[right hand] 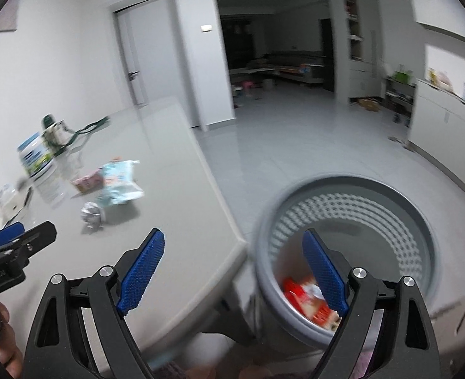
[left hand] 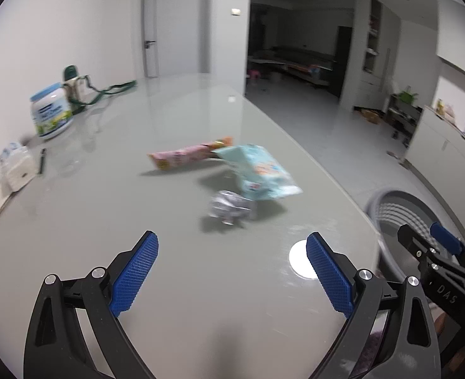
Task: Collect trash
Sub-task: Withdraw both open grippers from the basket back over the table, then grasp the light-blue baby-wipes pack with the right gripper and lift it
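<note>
Three pieces of trash lie on the grey table (left hand: pixel 106 221): a crumpled foil ball (left hand: pixel 230 207), a light blue wrapper (left hand: pixel 259 170) and a long pink wrapper (left hand: pixel 188 154). My left gripper (left hand: pixel 232 271) is open and empty, above the table just short of the foil ball. A grey perforated bin (right hand: pixel 358 221) stands on the floor beside the table's corner, with a red wrapper (right hand: pixel 308 297) inside. My right gripper (right hand: pixel 248 271) is open and empty above the bin's near rim. The trash also shows in the right wrist view, with the foil ball (right hand: pixel 91 213) nearest.
A white and blue jar (left hand: pixel 51 110), a green-capped bottle with a strap (left hand: pixel 74 85), a tissue pack (left hand: pixel 16 164) and a pen (left hand: pixel 42 161) stand along the table's left side by the wall. The table edge (right hand: pixel 219 189) runs beside the tiled floor. Cabinets line the right.
</note>
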Demonstrator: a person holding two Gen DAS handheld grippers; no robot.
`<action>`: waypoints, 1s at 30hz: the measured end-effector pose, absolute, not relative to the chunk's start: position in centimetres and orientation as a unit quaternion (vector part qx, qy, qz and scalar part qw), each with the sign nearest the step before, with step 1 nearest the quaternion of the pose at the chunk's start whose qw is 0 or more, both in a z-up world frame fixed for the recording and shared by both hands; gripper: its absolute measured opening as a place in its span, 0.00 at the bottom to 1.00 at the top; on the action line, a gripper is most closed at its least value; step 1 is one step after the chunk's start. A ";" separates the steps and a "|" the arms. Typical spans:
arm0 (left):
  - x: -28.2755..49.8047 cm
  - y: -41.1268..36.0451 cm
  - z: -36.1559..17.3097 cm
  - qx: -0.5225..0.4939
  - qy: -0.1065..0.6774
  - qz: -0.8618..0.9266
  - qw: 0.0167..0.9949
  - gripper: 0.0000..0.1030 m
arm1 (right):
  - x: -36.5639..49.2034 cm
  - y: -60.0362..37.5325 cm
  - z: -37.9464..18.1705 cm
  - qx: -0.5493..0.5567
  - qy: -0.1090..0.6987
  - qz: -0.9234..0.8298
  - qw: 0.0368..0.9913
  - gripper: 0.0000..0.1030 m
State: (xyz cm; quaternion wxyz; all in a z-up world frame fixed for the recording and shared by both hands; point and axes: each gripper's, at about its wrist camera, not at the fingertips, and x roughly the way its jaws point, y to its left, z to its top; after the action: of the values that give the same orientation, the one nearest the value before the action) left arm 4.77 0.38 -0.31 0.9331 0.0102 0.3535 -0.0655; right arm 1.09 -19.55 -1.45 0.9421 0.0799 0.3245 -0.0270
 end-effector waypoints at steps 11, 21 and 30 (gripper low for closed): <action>8.8 6.6 -0.8 -0.019 0.360 -0.004 0.933 0.91 | 9.4 -13.4 -0.8 0.047 0.365 0.080 0.927 0.83; 11.7 8.9 -1.9 -0.007 0.362 0.016 0.932 0.91 | 16.4 -9.0 -1.7 0.015 0.406 0.082 0.910 0.83; 11.9 8.9 -2.6 -0.015 0.374 -0.002 0.927 0.91 | 19.6 -7.6 -3.8 -0.018 0.451 0.061 0.891 0.82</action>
State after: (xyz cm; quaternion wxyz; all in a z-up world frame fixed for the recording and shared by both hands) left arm 11.90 8.88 -2.56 0.9271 -0.0155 0.3745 -0.0021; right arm 19.64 -7.60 -3.83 0.8905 -0.0179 0.4505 0.0607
